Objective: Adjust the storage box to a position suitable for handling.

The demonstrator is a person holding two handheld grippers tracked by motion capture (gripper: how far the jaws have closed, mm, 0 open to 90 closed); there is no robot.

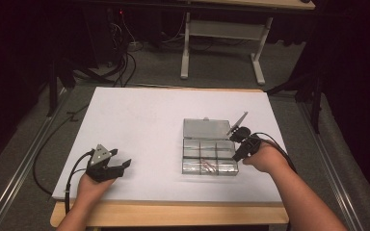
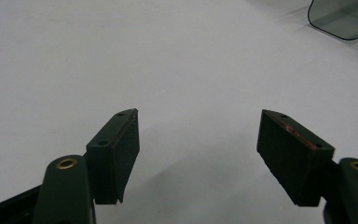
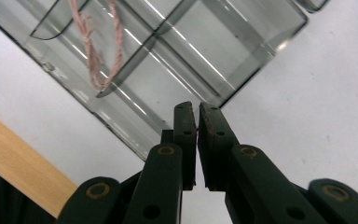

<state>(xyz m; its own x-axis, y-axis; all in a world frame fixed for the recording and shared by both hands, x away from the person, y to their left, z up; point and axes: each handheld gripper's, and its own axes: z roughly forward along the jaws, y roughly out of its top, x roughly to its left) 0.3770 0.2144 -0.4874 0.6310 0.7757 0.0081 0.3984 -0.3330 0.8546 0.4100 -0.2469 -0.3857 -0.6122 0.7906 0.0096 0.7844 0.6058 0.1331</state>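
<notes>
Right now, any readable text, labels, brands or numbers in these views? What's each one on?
None readable.
Clear compartment box: no label or print seen; a pink cord lies in one compartment.
White tabletop: blank.
Left gripper and right gripper: no markings on the fingers, bare screw holes and brass bushings.
Equipment on the floor behind the table: a small red light, any lettering too dark and small to tell.
</notes>
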